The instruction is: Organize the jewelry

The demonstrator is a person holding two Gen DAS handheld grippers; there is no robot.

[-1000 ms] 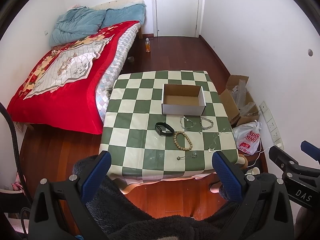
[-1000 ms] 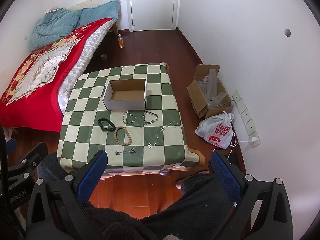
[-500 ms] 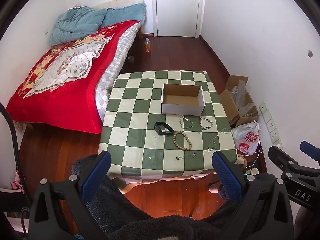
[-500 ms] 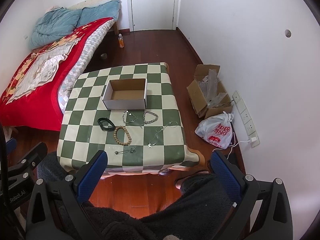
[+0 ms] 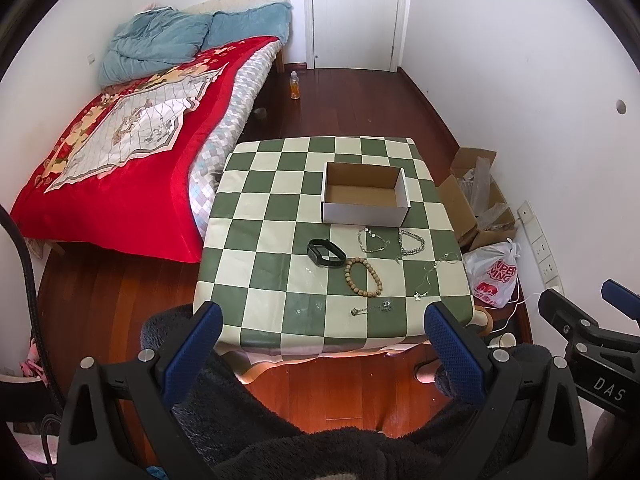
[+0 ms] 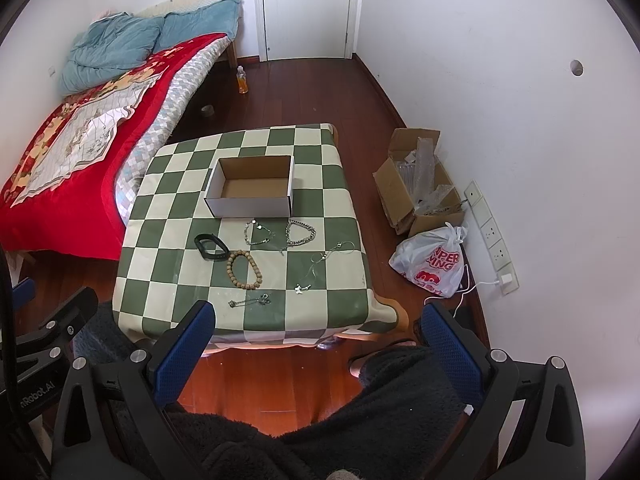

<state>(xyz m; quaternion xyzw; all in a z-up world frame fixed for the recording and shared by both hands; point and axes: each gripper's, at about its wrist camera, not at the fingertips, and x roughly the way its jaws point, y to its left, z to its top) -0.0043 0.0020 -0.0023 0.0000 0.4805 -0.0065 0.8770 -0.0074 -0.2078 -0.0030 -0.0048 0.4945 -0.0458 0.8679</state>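
An empty white cardboard box (image 5: 364,194) (image 6: 252,190) stands on a green and cream checkered table (image 5: 260,248) (image 6: 168,240). In front of the box lie a black band (image 5: 326,252) (image 6: 211,247), a wooden bead bracelet (image 5: 363,277) (image 6: 245,270), two silver bracelets (image 5: 373,241) (image 6: 300,234), a thin silver chain (image 5: 432,276) (image 6: 320,266) and a small silver piece (image 5: 370,309) (image 6: 250,301). My left gripper (image 5: 322,316) and right gripper (image 6: 316,316) hover well short of the table's near edge, both open and empty, above dark fleece-clad legs.
A bed with a red cover (image 5: 120,152) stands left of the table. Right of it, by the wall, are an open cardboard box (image 6: 420,184) and a white plastic bag (image 6: 434,260). A bottle (image 5: 295,86) stands on the wooden floor before the door.
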